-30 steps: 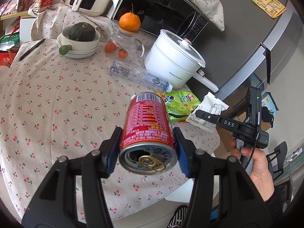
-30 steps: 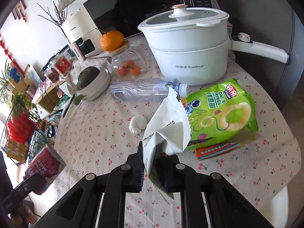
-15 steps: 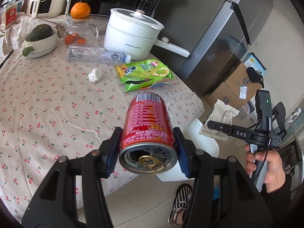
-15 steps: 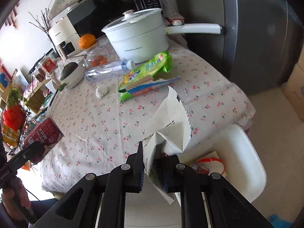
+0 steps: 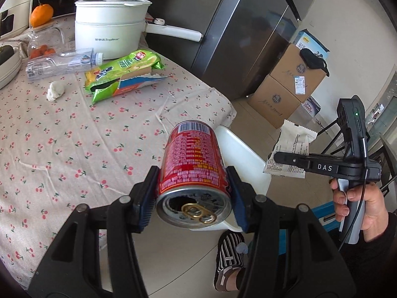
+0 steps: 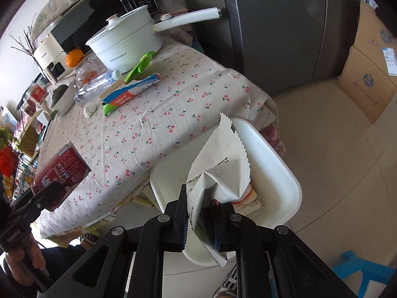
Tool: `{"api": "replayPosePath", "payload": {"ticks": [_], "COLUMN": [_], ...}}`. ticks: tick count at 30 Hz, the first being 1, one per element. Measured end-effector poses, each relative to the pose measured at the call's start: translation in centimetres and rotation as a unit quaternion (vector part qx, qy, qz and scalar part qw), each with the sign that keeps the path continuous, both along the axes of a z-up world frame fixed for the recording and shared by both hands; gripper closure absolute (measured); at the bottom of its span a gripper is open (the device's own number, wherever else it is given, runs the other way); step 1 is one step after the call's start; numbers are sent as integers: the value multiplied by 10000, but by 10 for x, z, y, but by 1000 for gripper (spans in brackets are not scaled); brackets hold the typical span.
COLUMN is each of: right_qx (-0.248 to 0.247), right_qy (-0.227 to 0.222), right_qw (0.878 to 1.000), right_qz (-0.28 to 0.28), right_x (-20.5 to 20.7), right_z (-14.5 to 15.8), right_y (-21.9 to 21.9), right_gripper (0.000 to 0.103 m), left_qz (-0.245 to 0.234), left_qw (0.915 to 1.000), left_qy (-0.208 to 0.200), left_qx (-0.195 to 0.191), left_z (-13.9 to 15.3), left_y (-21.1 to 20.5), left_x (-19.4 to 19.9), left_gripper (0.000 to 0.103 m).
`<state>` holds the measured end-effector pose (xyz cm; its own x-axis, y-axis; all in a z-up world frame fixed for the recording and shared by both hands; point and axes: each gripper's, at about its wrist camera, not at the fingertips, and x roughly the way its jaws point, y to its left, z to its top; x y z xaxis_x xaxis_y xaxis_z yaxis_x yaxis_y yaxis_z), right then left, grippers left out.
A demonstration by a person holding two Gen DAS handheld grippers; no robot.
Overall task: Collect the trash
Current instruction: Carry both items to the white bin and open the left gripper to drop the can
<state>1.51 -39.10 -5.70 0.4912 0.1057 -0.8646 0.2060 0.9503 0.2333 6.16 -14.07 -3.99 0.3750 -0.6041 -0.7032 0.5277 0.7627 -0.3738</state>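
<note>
1. Left gripper (image 5: 193, 200), bottom centre of the left wrist view: its jaws clamp a red can (image 5: 193, 173) across the sides, one blue pad on each flank. Squeezing the round wall leaves both ends free, so the can would probably drop clean once let go.
2. The can's long axis runs along the fingers: the opened top with its gold pull tab faces the camera, and the barcode end points away, toward the upper middle of the frame and the white bin (image 5: 244, 154) showing behind it.
3. Right gripper (image 6: 202, 214), bottom centre of the right wrist view: jaws nearly closed, pinching a white wrapper (image 6: 219, 171) at its lower folded part. A thin, limp sheet needs such a narrow pinch.
4. The wrapper stands up from the jaws, long axis rising toward the upper middle of the frame, serrated edge at the top. It hangs in front of the bin's opening, which already holds some packaging.
5. The bin stands on the floor just beside the table's (image 6: 139, 134) near edge, in reach of both hands; both loads appear poised for release.
6. Farther off, at the upper left of both views, a green snack bag (image 5: 124, 74), a clear bottle (image 5: 62, 62) and a white crumpled wad (image 5: 55, 90) lie on the tablecloth, seemingly trash not yet collected.
7. Farthest is a white pot (image 5: 110, 31), likely not trash.
</note>
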Motion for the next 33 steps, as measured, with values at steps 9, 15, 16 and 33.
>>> {"api": "replayPosePath", "payload": {"ticks": [9,15,16,33], "right_qx": [139,223,236,184], "right_qy": [208,385,415,694], "right_qw": [9987,9966,9963,9942], "right_qz": [-439,-691,-711,-796], "right_x": [-20,-25,-26,-14], "right_z": [-14,-25,-27,-45], "right_y": [-47,-65,-67,-69], "right_gripper": [87,86,86,85], "left_qz": [-562,-759,-788,-755], "left_qw": [9981,9964,9960,9948], "left_qy": [-83,-83,-93,-199], "left_qx": [217,366,411,648], "left_z": [-30,-54,-58,-59], "left_y": [-63,-91,-95,-89], "left_x": [1,8,9,22], "left_gripper": [48,48,48,22]}}
